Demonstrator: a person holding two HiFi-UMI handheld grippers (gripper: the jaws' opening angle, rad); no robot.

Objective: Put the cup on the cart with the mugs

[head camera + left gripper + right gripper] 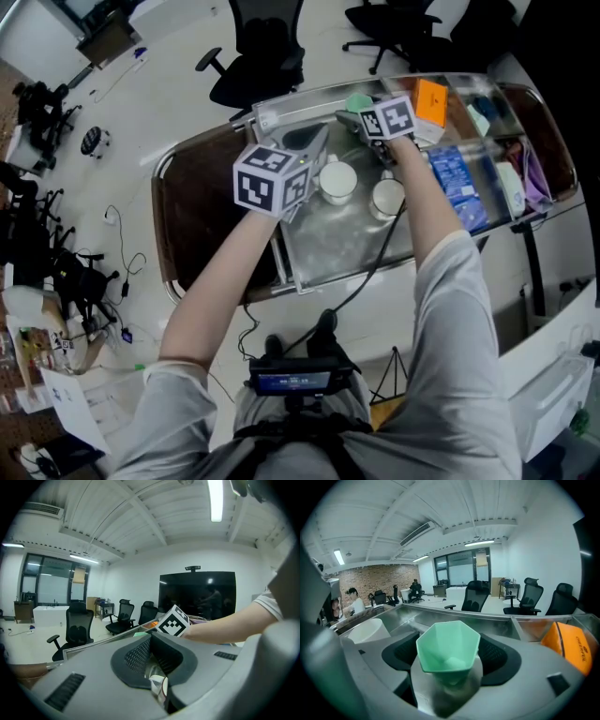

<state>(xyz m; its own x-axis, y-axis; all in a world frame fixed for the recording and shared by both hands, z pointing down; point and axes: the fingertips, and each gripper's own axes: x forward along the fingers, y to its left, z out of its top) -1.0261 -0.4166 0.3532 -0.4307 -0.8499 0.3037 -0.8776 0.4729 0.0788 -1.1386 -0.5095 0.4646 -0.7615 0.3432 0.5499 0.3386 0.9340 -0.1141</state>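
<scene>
Plainly, the right gripper (449, 641) has its jaws wide around the green cup (446, 660), pads just beside its faceted sides and not visibly pressing. The cup stands on the cart's steel tray (328, 248). It looks light, stiff and smooth, so it may slip; opposite flats below the rim seem the best hold. The left gripper (152, 667) has its jaws narrowly apart, seemingly empty. Only the head view shows both white mugs (337, 180) close by, though the cup is nearly hidden there.
</scene>
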